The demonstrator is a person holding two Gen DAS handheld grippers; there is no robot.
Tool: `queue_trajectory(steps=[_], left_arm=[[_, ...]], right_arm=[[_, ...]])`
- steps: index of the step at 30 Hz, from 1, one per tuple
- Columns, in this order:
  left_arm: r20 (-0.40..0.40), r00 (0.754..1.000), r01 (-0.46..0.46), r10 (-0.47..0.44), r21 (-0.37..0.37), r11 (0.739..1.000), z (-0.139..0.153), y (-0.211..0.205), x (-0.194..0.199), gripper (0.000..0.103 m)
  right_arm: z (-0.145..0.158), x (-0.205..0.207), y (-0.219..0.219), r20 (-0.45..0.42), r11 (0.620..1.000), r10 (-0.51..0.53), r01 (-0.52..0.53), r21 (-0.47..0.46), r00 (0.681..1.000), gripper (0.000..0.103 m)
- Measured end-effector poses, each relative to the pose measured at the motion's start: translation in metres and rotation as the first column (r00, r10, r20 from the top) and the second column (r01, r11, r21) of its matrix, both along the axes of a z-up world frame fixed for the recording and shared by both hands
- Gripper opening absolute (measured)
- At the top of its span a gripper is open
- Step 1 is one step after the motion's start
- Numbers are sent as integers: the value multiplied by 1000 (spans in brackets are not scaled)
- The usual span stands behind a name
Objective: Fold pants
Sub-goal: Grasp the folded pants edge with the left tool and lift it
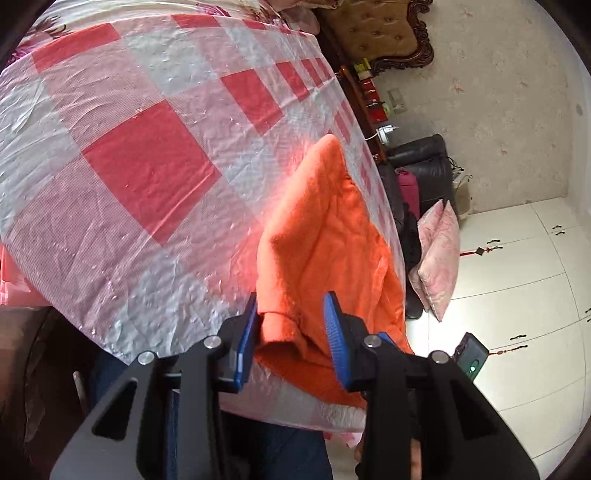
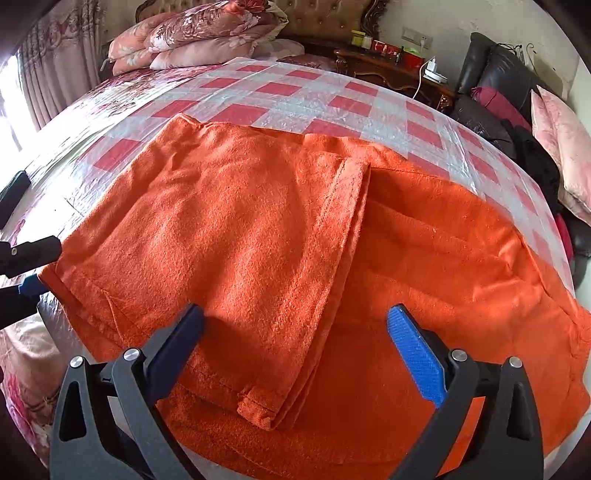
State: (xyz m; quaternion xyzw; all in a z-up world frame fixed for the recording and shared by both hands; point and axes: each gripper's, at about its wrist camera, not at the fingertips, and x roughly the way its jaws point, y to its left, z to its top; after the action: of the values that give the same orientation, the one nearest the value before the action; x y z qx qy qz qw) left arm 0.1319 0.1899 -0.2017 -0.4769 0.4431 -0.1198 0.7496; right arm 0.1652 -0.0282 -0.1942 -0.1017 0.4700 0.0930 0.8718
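Orange pants (image 2: pixel 240 221) lie flat on the bed's red-and-white checked plastic cover (image 2: pixel 280 92), one leg folded over the other. My right gripper (image 2: pixel 295 325) hovers wide open just above the folded leg's hem, with nothing between its fingers. In the left wrist view the pants (image 1: pixel 325 240) run along the bed's edge. My left gripper (image 1: pixel 291 321) straddles their near corner: the left pad (image 1: pixel 251 332) touches the hem, while the right pad stands over the cloth and does not clamp it. The right wrist view shows the left gripper (image 2: pixel 46 267) at the pants' left corner.
Pillows (image 2: pixel 207 33) are piled at the headboard. A nightstand (image 2: pixel 399 70), a black leather chair (image 2: pixel 491 74) and a pink cushion (image 1: pixel 439 254) stand past the bed's far side. A small black device with a green light (image 1: pixel 472 354) is near my left gripper.
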Motion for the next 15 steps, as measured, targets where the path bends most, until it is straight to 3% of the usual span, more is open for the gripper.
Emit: queue_trajectory(steps=[1,6,9,12,15], left_arm=[[-5,1000,1,0,17,1000,1,-2,2,22],[-3,1000,18,-17,32,999,-3,0,9,9],[19,1000,19,-20,46,999,-2,4,10,8],[18,1000,17,-18,47,999,-4,10,10,7],[11,1000,22,-22,43,999,-7,12,9,7]], right_arm=[[0,0,0,-2,1000,0,0,1,1000,97],[0,0,-1,-13,1000,-5,5,10,1000,97],[2,2,2,-25,1000,3,-3,2,1000,97],[11,6,12,23,999,17,-16,-44,1000,97],[23,26,29,29,999,50,-50,17,998,97]])
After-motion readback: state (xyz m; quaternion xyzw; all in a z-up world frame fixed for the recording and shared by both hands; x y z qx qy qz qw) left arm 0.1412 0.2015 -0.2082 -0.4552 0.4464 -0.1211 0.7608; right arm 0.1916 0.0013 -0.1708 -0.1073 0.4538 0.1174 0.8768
